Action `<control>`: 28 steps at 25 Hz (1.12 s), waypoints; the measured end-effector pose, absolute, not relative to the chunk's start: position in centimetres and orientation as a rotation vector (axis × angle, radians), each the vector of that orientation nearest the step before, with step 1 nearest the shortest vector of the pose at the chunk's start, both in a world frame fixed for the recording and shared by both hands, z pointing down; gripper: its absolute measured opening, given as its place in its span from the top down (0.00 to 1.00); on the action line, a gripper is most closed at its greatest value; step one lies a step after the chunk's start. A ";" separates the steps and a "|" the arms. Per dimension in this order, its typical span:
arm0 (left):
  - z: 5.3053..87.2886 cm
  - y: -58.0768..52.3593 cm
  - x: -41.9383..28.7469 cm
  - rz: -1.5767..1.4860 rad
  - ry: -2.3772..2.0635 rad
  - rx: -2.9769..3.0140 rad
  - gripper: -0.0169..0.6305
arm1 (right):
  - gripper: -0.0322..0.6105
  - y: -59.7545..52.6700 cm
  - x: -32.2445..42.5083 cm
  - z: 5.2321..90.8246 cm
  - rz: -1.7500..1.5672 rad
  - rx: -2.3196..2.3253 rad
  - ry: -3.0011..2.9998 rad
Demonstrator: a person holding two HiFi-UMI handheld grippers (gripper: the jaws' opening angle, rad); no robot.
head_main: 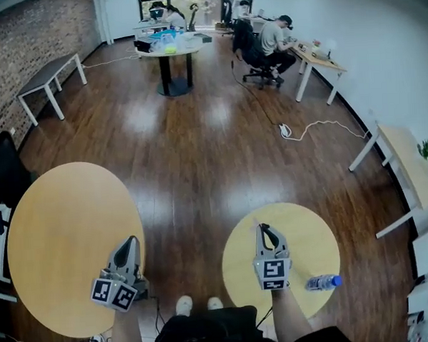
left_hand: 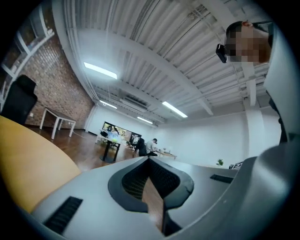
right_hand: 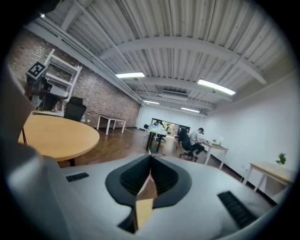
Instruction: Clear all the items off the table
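A clear plastic water bottle [head_main: 323, 282] with a blue cap lies on its side near the right edge of the small round yellow table [head_main: 303, 226]. My right gripper [head_main: 261, 229] hovers over that table, left of the bottle and apart from it, jaws shut and empty [right_hand: 150, 157]. Over the right edge of the large round yellow table [head_main: 53, 232] my left gripper [head_main: 132, 241] is raised, its tips meeting with nothing between them [left_hand: 149, 160]. Both gripper views look out across the room, not at the bottle.
Wooden floor lies between the two tables, with the person's white shoes [head_main: 196, 303] below. Farther off stand a cluttered round table [head_main: 166, 46], a seated person at a desk [head_main: 271, 38], a white bench table [head_main: 48, 79], a floor cable [head_main: 287, 131] and a side desk [head_main: 407, 167].
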State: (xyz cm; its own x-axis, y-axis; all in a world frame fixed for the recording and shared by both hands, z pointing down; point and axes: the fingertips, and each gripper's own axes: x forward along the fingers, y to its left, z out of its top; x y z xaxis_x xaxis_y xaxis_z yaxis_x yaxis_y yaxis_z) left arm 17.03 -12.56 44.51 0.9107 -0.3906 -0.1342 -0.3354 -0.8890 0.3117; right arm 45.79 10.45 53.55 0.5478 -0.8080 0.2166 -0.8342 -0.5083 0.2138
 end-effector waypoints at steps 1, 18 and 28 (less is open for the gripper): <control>44.1 -13.2 15.0 -0.306 -0.608 2.784 0.98 | 0.94 8.5 44.9 53.0 0.102 2.462 -1.423; 43.7 -19.3 -17.3 -0.527 -1.416 2.545 0.98 | 0.94 -16.3 22.5 48.9 -0.151 2.008 -2.004; 46.0 -23.3 -30.2 -0.520 -1.621 2.424 0.98 | 0.94 -25.9 9.8 50.8 -0.095 1.883 -2.146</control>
State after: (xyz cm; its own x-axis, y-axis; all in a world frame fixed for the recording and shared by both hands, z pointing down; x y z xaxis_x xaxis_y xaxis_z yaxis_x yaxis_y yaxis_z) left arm -30.24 -23.29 45.98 0.3448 -0.9198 -0.1875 -0.8570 -0.3899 0.3369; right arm 9.80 -25.87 50.78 -0.1082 -0.9797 0.1687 -0.9610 0.1465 0.2344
